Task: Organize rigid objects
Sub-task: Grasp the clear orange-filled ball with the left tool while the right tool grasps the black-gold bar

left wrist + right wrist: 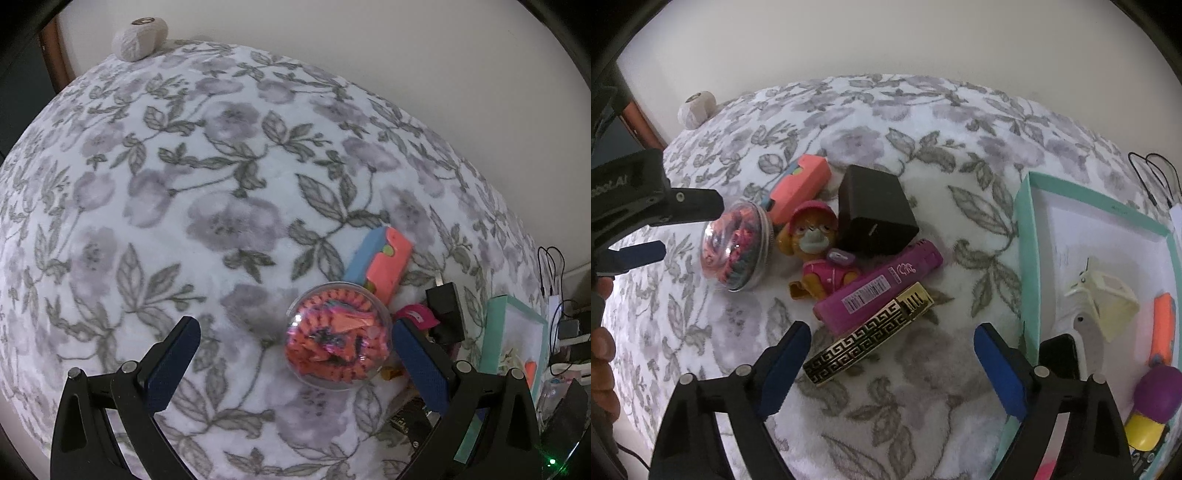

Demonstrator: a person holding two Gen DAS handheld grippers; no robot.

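Observation:
A clear round case of orange-pink bands (pixel 339 335) (pixel 737 251) lies on the floral blanket. My left gripper (pixel 295 354) is open, its right finger beside the case; it also shows in the right wrist view (pixel 690 229). My right gripper (pixel 892 354) is open and empty over the blanket, just in front of a black-and-gold lighter (pixel 868 338). Behind the lighter lie a magenta lighter (pixel 879 286), a toy dog in pink (pixel 816 243), a black charger (pixel 873 218) and a coral-and-blue box (pixel 798 186) (pixel 384 260).
A teal-rimmed white tray (pixel 1025 236) (pixel 495 332) at the right holds a cream clip (pixel 1104 299), an orange item (pixel 1162 328) and a purple-and-yellow toy (pixel 1152 406). A grey yarn ball (pixel 139 38) sits at the blanket's far left corner. Cables hang at the far right.

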